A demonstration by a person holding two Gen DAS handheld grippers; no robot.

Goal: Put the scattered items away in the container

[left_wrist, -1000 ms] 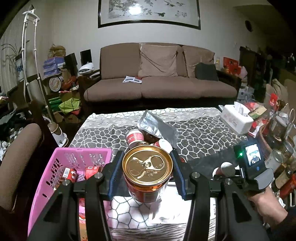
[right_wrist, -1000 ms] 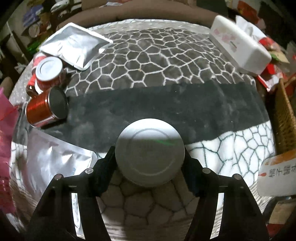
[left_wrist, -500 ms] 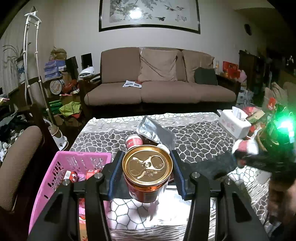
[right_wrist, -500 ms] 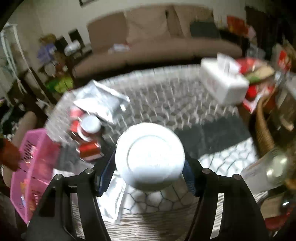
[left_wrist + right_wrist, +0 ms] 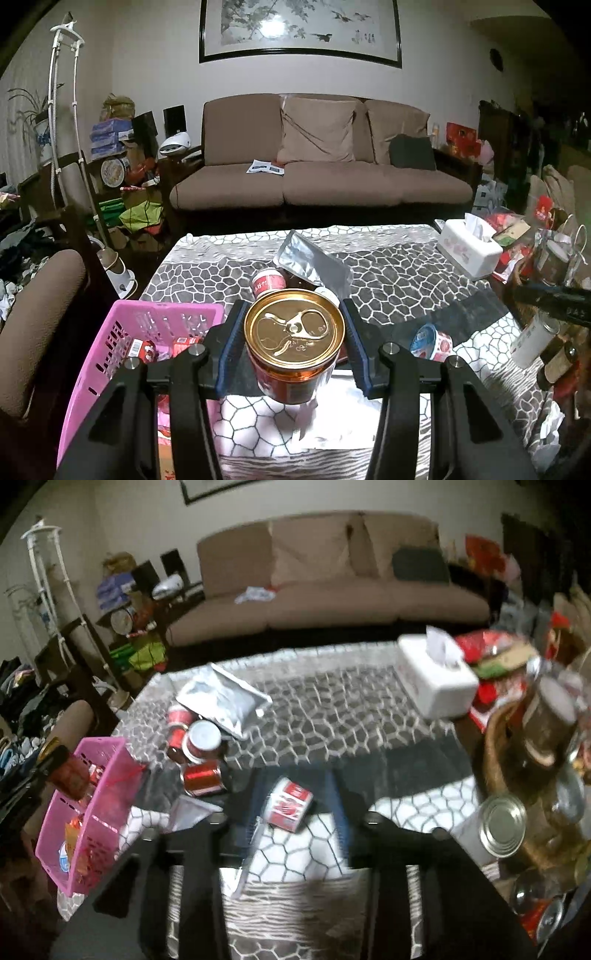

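Observation:
My left gripper (image 5: pixel 293 341) is shut on a red can with a gold pull-tab lid (image 5: pixel 294 332), held above the table beside the pink basket (image 5: pixel 110 354). The same can shows at the left of the right wrist view (image 5: pixel 66 771), over the pink basket (image 5: pixel 96 812), which holds several small red items. My right gripper (image 5: pixel 295 812) is open and empty. A small red and white cup (image 5: pixel 288 805) lies on its side on the table between its fingers; it also shows in the left wrist view (image 5: pixel 430 341). Several red cans (image 5: pixel 201 751) and a silver pouch (image 5: pixel 225 698) lie further back.
A white tissue box (image 5: pixel 436 679) stands at the table's far right. A wicker basket with jars and tins (image 5: pixel 517 775) crowds the right edge. A flat silver pouch (image 5: pixel 340 417) lies near the front. A brown sofa (image 5: pixel 317 177) stands behind the table.
My right gripper has let go of the white-lidded cup, which now lies on its side on the table, and has pulled back and up. My left gripper has lifted slightly with its can.

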